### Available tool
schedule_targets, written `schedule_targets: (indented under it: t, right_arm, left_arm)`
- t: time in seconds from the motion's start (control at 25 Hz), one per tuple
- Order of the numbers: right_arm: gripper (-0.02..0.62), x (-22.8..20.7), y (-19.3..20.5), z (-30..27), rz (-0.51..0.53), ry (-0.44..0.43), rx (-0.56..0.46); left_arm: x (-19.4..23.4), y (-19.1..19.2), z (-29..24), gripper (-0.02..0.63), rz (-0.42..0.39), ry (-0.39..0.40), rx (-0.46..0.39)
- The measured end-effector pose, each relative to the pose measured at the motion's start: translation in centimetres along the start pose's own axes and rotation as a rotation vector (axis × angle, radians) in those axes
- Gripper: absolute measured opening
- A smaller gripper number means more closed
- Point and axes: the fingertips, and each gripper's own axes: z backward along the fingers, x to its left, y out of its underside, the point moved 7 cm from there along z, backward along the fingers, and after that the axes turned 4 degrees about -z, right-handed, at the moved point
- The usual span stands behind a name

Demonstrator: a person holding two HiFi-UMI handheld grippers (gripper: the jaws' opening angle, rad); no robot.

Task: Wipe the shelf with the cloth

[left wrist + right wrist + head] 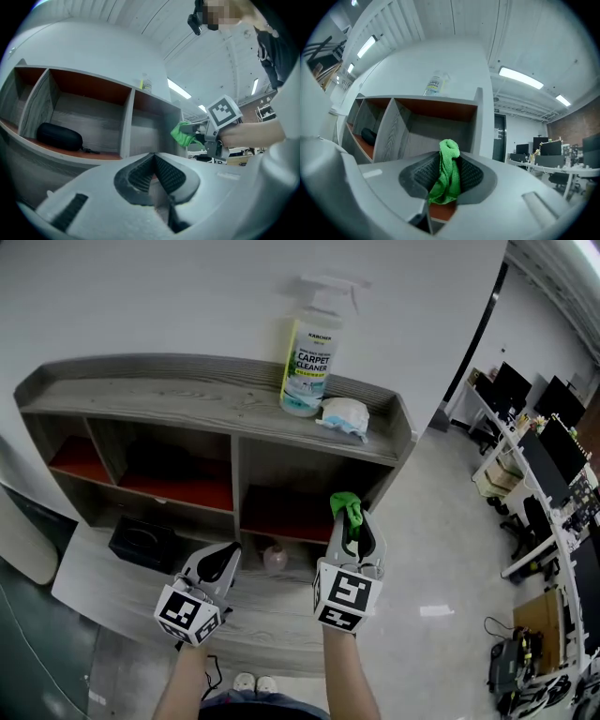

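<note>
A grey wooden shelf unit [187, 401] with red-backed compartments stands against the white wall. My right gripper [355, 526] is shut on a green cloth [348, 509], held in front of the lower right compartment [281, 512]. The right gripper view shows the green cloth [448, 173] pinched between the jaws, its tip sticking up. My left gripper [223, 563] hangs lower left, jaws shut with nothing between them, before the bottom ledge. From the left gripper view the green cloth [184, 133] and right gripper [206, 137] appear to the right.
A carpet cleaner spray bottle [310, 352] and a crumpled white wipe [344, 416] stand on the shelf top. A black case [141, 544] lies on the bottom ledge, a small pink bottle [276, 558] beside it. Office desks with monitors [548, 427] fill the right.
</note>
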Motion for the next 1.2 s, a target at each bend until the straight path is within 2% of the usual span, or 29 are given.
schedule_targets:
  t: [0.48, 0.76, 1.2]
  right_arm:
    - [0.104, -3.8, 2.1, 8.8, -0.1, 0.03, -0.021]
    - [0.103, -4.5, 3.0, 9.9, -0.125, 0.036, -0.022]
    - [0.103, -4.4, 3.1, 10.2, -0.154, -0.003, -0.026]
  left_arm:
    - [-1.1, -1.6, 1.1, -0.002, -0.025, -0.012, -0.025]
    - [-1.5, -1.9, 1.1, -0.002, -0.04, -0.006, -0.033]
    - [-1.8, -2.0, 1.5, -0.002, -0.042, -0.013, -0.034]
